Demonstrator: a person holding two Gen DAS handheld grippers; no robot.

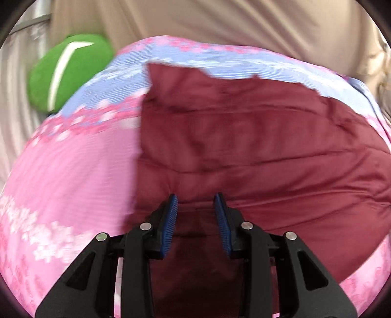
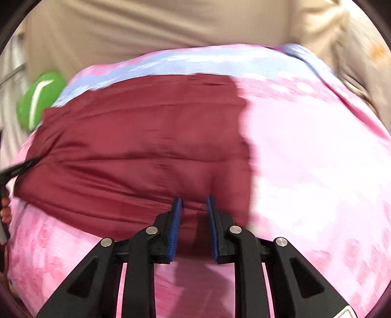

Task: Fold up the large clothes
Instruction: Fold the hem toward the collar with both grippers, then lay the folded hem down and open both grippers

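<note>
We see a maroon garment (image 1: 244, 146) lying on a pink and blue floral bedsheet (image 1: 73, 171). It already forms a compact, roughly rectangular block with straight side edges and several creases running across it, so we judge at least one fold to be done. The far edge looks ragged in the left wrist view, at about 12 o'clock, and the whole picture is blurred, so we cannot count the layers. Probably left: another fold to halve the block, then smoothing. That is a judgement only.

Left gripper (image 1: 196, 203): jaws partly apart, with a clear gap between the blue pads (image 1: 172, 215). Maroon cloth shows through the gap and under it, but we see nothing pinched. The garment spreads from the tips toward 12 to 3 o'clock; its left edge runs up at about 11 o'clock. The tips sit over the near hem, close to the left corner.

Right gripper (image 2: 194, 203): jaws apart by a narrower gap, pads not pressing on cloth as far as we can tell. Here the garment spreads from the tips toward 9 to 12 o'clock, and its right edge stands at about 1 o'clock. The tips sit over the near hem, close to the right corner.

A green cushion (image 1: 66, 73) lies off the sheet at 10 o'clock. Beige fabric (image 1: 220, 22) fills the far background.
</note>
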